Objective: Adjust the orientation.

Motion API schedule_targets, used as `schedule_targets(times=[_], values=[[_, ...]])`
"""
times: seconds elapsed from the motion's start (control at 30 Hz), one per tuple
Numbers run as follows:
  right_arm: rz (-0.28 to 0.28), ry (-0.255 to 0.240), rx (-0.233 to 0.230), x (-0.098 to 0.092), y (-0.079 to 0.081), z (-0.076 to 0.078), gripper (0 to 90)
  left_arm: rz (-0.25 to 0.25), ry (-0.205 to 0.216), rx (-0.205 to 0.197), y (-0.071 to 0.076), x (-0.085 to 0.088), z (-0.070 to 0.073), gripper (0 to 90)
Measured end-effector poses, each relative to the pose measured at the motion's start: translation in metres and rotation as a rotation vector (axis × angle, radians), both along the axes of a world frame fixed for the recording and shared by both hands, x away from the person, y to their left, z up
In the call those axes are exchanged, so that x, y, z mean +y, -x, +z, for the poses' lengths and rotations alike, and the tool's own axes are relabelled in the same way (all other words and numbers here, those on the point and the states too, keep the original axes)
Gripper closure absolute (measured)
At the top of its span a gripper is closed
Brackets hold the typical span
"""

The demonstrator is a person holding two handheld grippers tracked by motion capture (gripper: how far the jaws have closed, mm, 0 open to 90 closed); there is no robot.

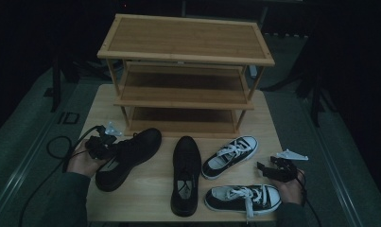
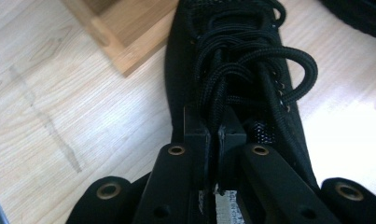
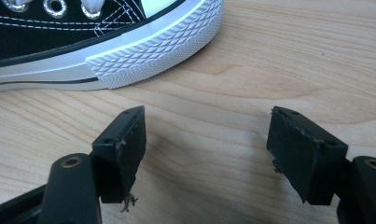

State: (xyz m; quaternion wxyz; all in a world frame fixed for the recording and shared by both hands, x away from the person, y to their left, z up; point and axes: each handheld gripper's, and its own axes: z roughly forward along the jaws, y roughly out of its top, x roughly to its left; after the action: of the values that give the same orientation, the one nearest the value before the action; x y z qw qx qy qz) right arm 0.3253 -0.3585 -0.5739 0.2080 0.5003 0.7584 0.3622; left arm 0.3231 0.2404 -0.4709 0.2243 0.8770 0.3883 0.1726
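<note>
A black lace-up shoe (image 1: 131,156) lies tilted at the table's left, its toe toward the rack. My left gripper (image 1: 110,146) is shut on the rear of its upper. In the left gripper view the jaws (image 2: 218,135) meet on a thin edge of that black shoe (image 2: 232,70) just behind the laces. A second black shoe (image 1: 186,175) lies in the middle. Two black-and-white sneakers (image 1: 229,157) (image 1: 242,197) lie to the right. My right gripper (image 1: 264,170) rests open beside them. Its jaws (image 3: 206,140) hold nothing, and a sneaker's white toe (image 3: 129,42) lies just ahead.
A three-shelf wooden shoe rack (image 1: 186,71) stands at the back of the table; its lower corner (image 2: 120,32) is close to the held shoe. Bare wooden tabletop (image 1: 145,198) shows between the shoes. Dark floor surrounds the table.
</note>
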Motion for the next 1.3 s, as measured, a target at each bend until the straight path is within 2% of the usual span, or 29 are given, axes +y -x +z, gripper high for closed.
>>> schedule_targets(times=[0.13, 0.23, 0.27, 0.3, 0.33, 0.43, 0.5, 0.53, 0.6, 0.73, 0.83, 1.17, 1.23, 1.3], values=[[0.000, 0.000, 0.000, 0.000, 0.000, 0.000, 28.1, -0.018, 0.002, -0.008, 0.000, 0.001, -0.001, 86.3], [0.000, 0.001, 0.000, 0.000, 0.000, 0.000, 28.1, -0.008, 0.013, -0.002, -0.002, 0.003, -0.002, 85.0], [0.000, -0.001, 0.000, 0.000, 0.000, 0.000, 28.1, 0.020, 0.023, 0.016, -0.004, 0.005, -0.003, 78.7], [0.000, -0.001, 0.000, 0.000, 0.000, 0.000, 28.1, 0.020, 0.023, 0.016, -0.004, 0.005, -0.003, 73.2], [0.000, -0.001, 0.000, 0.000, 0.000, 0.000, 28.1, 0.042, 0.048, 0.024, -0.004, 0.007, -0.001, 73.2], [0.000, -0.003, 0.000, 0.000, 0.000, 0.000, 28.2, 0.088, 0.107, 0.009, 0.000, 0.010, 0.010, 58.4], [0.001, -0.004, 0.000, 0.000, 0.000, 0.000, 28.2, 0.106, 0.146, -0.003, 0.003, 0.011, 0.017, 53.8], [0.001, -0.004, 0.000, 0.000, 0.000, 0.000, 28.2, 0.106, 0.146, -0.003, 0.003, 0.011, 0.017, 52.0], [0.001, -0.002, 0.000, 0.000, 0.000, 0.000, 28.1, 0.117, 0.163, -0.018, 0.008, 0.008, 0.027, 48.7], [0.000, -0.010, 0.002, -0.001, 0.000, 0.000, 28.2, 0.115, 0.197, -0.025, 0.011, 0.001, 0.034, 46.8], [0.001, -0.004, 0.000, 0.000, 0.000, 0.000, 28.2, 0.116, 0.205, -0.013, 0.011, -0.007, 0.036, 46.5], [0.000, -0.010, 0.002, -0.001, 0.000, 0.000, 28.2, 0.078, 0.195, -0.006, 0.014, -0.033, 0.039, 46.0], [0.000, -0.013, 0.003, -0.001, 0.000, 0.000, 28.2, 0.050, 0.200, 0.023, 0.015, -0.044, 0.038, 46.9], [-0.001, -0.013, 0.003, -0.001, 0.000, 0.000, 28.2, 0.036, 0.189, 0.031, 0.015, -0.051, 0.037, 47.3]])
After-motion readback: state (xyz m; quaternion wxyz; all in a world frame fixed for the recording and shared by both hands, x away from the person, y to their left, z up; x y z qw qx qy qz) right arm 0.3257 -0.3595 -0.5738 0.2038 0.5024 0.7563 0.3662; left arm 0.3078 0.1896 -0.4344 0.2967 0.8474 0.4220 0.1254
